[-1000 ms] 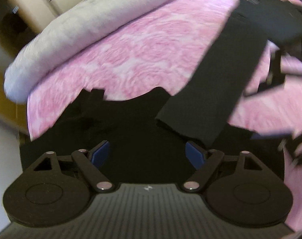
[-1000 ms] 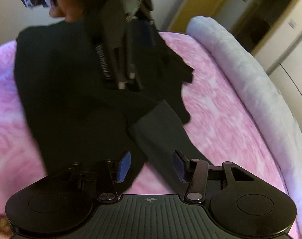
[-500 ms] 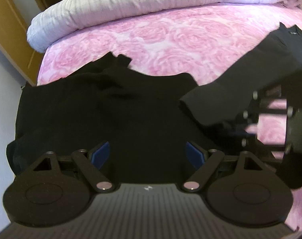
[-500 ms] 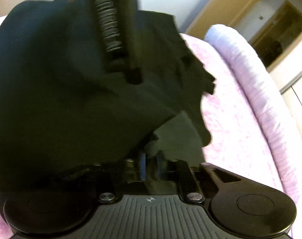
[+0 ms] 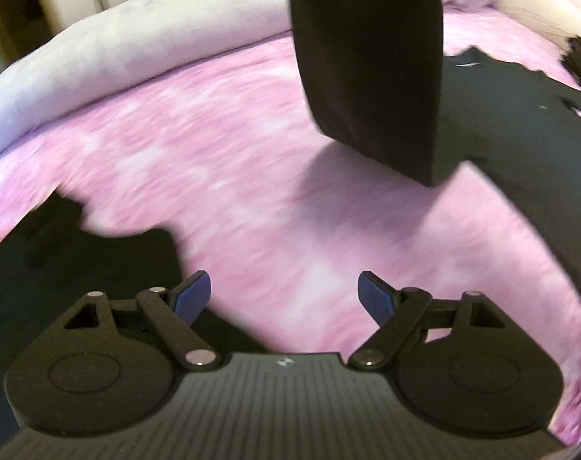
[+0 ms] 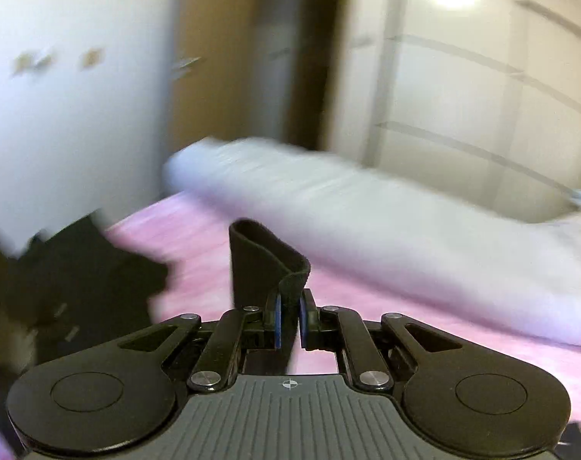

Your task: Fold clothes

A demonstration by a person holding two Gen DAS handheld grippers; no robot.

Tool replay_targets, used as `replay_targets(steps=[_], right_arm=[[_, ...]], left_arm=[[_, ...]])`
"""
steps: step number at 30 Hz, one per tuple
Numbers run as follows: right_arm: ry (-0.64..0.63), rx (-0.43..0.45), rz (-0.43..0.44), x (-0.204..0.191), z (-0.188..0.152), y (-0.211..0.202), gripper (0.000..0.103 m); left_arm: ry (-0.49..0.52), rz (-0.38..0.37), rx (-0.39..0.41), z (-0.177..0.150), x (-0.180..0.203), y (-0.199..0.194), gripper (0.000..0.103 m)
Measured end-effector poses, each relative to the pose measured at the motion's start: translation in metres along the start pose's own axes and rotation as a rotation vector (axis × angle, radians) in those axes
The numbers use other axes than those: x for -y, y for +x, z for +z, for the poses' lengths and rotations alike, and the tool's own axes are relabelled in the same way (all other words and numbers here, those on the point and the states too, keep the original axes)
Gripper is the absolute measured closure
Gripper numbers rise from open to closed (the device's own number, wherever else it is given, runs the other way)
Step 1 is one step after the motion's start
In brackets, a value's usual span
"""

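Clothing is the concern, and the right gripper is pinching the end of a black sleeve between its blue pads, jaws drawn nearly together with the cloth squeezed flat. From the jaws the cuff is rising toward twelve o'clock, its open mouth standing up as a small loop. In the left wrist view that same sleeve is hanging down from twelve o'clock as a broad dark band, clear of the pink bedspread and casting a shadow on it.

The left gripper is standing wide, holding nothing, with only bedspread between its pads. More black fabric, apparently the body of the same garment, is lying at two to three o'clock of it, and further dark cloth is lying at nine o'clock; the blur is hiding how these pieces join.

Judging by the drape, the garment is light, soft and limp, offering no stiffness of its own, so it is likely sagging wherever unsupported. A hem, cuff or seam is looking like the soundest place to grip, being thicker and less prone to slipping free. The cloth is plain matte black, unpatterned, with a small pale label near the neckline at one o'clock in the left view. A pale grey rolled duvet is lying along the far edge of the bed.
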State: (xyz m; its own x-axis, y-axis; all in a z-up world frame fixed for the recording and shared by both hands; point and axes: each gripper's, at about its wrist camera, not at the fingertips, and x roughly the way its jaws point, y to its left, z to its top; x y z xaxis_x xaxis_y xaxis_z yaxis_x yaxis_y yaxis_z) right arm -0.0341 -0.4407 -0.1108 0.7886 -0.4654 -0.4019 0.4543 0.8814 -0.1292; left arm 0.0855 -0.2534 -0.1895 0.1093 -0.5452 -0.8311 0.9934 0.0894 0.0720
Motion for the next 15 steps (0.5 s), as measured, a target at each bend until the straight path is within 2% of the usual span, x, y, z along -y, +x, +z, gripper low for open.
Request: replay_targets(steps=[3,5,7,12,15], right_arm=[[0.045,0.049,-0.190,0.098,-0.017,-0.052,0.095],[0.081,0.022,-0.277,0.156,-0.047,-0.077,0.095],[0.184,-0.064,-0.325,0.218,-0.095,-0.083,0.095],[0.370,-0.286,-0.318,0.315,-0.207,-0.064,0.095],[0.437,-0.326,-0.281,0.343,-0.235,-0.062,0.095]], left_arm=[[0.041,-0.023,0.006,0.026,0.048,0.016,0.021],[0.059,-0.022,0.001,0.041,0.082,0.030,0.021],[0.052,-0.018,-0.012,0.056,0.115,0.047,0.021],[0.003,0.020,-0.068,0.090,0.189,0.098,0.021],[-0.007,0.053,-0.102,0.105,0.220,0.125,0.021]])
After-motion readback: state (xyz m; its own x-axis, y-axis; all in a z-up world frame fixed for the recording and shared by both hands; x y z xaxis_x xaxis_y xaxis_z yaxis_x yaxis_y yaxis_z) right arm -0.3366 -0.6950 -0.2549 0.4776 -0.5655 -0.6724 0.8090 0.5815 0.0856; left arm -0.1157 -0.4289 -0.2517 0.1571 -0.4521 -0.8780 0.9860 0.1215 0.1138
